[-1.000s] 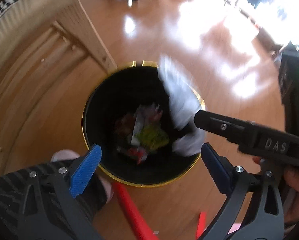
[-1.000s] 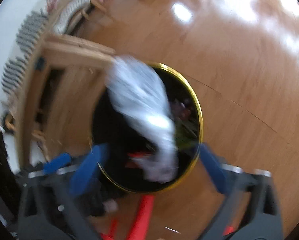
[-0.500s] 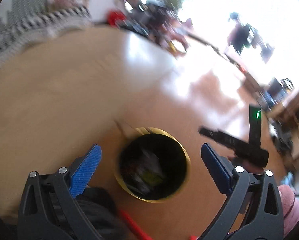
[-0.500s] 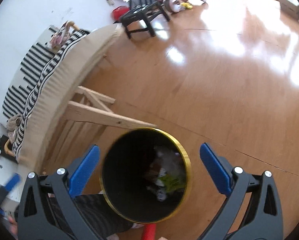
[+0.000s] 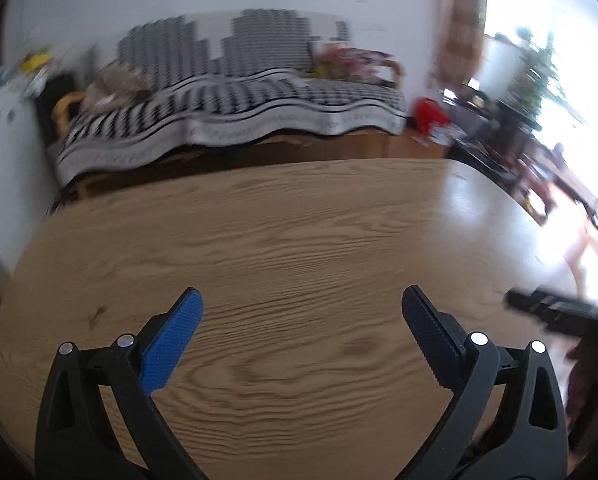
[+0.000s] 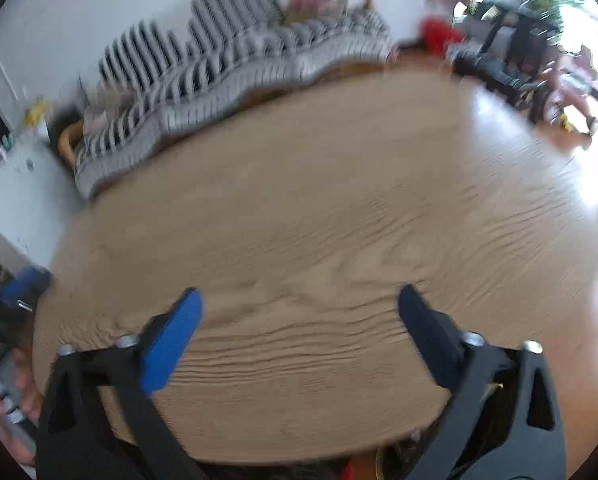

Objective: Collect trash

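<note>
Wooden table (image 5: 299,240) fills the middle of both views, and no trash shows on it. The left gripper (image 5: 299,320) and right gripper (image 6: 299,316) both hang wide apart, holding nothing. Trash would probably be light and soft; pinch it in the middle.

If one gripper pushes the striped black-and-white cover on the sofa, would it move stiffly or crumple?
The striped black-and-white cover would probably crumple: its lower edge hangs in soft waves over the sofa front. It looks thin and drapes loosely, so it is likely light and may slide or bunch rather than resist. The view is blurred, so its weave cannot be judged. Both grippers, left and right, are open above the wooden table.
</note>
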### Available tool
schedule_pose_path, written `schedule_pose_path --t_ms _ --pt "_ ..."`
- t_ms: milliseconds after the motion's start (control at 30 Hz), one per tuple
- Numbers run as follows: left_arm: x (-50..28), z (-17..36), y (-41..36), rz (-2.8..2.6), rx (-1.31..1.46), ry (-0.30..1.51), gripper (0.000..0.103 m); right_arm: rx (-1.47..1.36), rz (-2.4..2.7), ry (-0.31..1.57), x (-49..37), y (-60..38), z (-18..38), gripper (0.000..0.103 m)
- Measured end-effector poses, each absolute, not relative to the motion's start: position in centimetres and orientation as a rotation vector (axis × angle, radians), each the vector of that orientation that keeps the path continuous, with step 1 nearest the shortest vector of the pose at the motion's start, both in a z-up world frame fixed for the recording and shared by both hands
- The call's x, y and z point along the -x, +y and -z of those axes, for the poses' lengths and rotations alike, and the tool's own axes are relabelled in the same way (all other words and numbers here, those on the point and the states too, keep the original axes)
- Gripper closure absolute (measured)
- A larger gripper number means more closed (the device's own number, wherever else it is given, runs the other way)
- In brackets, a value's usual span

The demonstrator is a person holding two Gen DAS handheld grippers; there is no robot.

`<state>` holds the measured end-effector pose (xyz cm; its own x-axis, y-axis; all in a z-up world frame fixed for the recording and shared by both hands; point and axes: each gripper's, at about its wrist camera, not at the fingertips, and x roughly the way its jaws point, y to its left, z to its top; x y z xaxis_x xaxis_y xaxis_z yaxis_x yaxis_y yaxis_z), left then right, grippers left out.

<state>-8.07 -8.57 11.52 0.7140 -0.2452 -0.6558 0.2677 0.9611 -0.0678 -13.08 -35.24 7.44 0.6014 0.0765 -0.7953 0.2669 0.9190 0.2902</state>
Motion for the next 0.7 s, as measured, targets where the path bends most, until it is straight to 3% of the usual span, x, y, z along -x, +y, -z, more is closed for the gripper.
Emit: schedule_pose_path --t_ms 67,133,267,433,700 --pt "6.3 -9.9 -6.0 0.270 0.047 0.756 0.006 -0.450 0.127 0.873 11.0 -33.1 -7.8 0.018" --pt "4.4 -7.9 -4.3 0.242 0.087 0.792 0.006 -0.459 0.169 0.817 9.1 -31.1 -8.8 0.007" --pt "2.6 -5.1 -1.5 0.196 0.137 0.876 0.006 -0.382 0.223 0.765 4.6 -25.6 -9.9 0.007" --pt "1.8 -5.3 1.5 0.176 0.181 0.847 0.006 -0.198 0.245 0.767 3.6 -20.9 -7.6 0.007" --pt "0.9 -5.0 2.3 0.156 0.172 0.871 0.006 -0.230 0.197 0.813 4.0 -20.5 -6.6 0.007"
